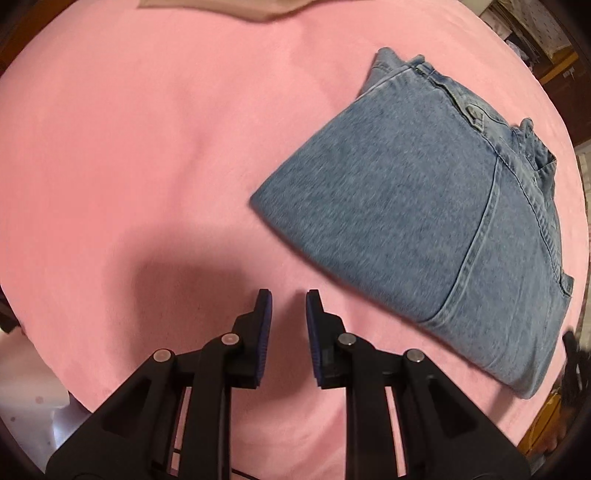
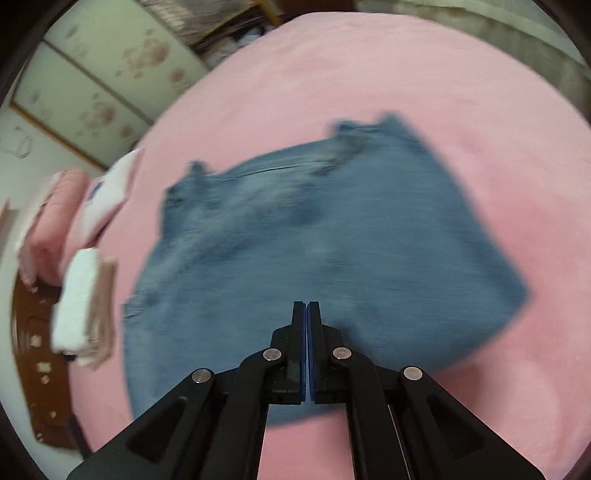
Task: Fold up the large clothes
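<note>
A pair of blue denim jeans (image 1: 436, 206) lies folded into a compact block on the pink bed cover (image 1: 129, 166). My left gripper (image 1: 289, 301) is open and empty, above the pink cover, left of and nearer than the jeans' corner. In the right wrist view, which is motion-blurred, the jeans (image 2: 314, 240) fill the middle. My right gripper (image 2: 306, 306) is shut with nothing between its pads, hovering over the jeans' near part.
A beige cloth (image 1: 221, 9) lies at the bed's far edge. Folded pink and white textiles (image 2: 77, 258) are stacked off the bed's left side, by a brown wooden piece of furniture (image 2: 40, 369). Floral sliding doors (image 2: 99, 81) stand behind.
</note>
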`<state>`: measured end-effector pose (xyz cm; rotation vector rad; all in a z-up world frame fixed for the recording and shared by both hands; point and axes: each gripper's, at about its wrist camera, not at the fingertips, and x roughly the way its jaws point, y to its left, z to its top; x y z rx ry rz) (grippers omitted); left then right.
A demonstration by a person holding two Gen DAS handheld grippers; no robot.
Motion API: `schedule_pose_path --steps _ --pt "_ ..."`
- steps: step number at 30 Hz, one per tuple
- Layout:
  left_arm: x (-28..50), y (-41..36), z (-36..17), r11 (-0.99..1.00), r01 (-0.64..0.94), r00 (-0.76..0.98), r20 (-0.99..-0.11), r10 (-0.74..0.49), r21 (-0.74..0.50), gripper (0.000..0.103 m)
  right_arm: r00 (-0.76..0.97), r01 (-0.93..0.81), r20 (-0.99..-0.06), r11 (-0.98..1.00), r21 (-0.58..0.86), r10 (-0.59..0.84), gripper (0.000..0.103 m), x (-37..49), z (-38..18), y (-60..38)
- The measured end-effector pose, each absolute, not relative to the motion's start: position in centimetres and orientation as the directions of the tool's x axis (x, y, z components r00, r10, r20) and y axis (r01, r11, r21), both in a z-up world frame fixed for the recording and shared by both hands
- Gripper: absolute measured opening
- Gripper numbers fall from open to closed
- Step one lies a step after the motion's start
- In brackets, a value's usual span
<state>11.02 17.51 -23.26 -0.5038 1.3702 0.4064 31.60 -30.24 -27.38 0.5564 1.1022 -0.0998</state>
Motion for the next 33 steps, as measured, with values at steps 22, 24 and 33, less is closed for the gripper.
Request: schedule_pose_path --steps 22,24,33 --pt "9.4 20.8 -25.4 0.571 -0.573 0.416 -0.809 -0.416 -0.588 0.048 0.064 0.044 -0.995 0.996 0.078 0.075 0.000 42.8 -36.4 -12.7" --pt "9.9 21.2 -26.0 0.536 -0.584 0.435 -0.793 -0.428 -0.610 0.048 0.068 0.063 -0.994 0.994 0.089 0.085 0.000 43.0 -36.6 -12.5" --pt "14.8 21.7 -29.2 0.441 -0.625 0.473 -0.762 -0.442 -0.644 0.048 0.084 0.057 -0.996 0.998 0.010 0.005 0.000 43.1 -36.1 -11.0"
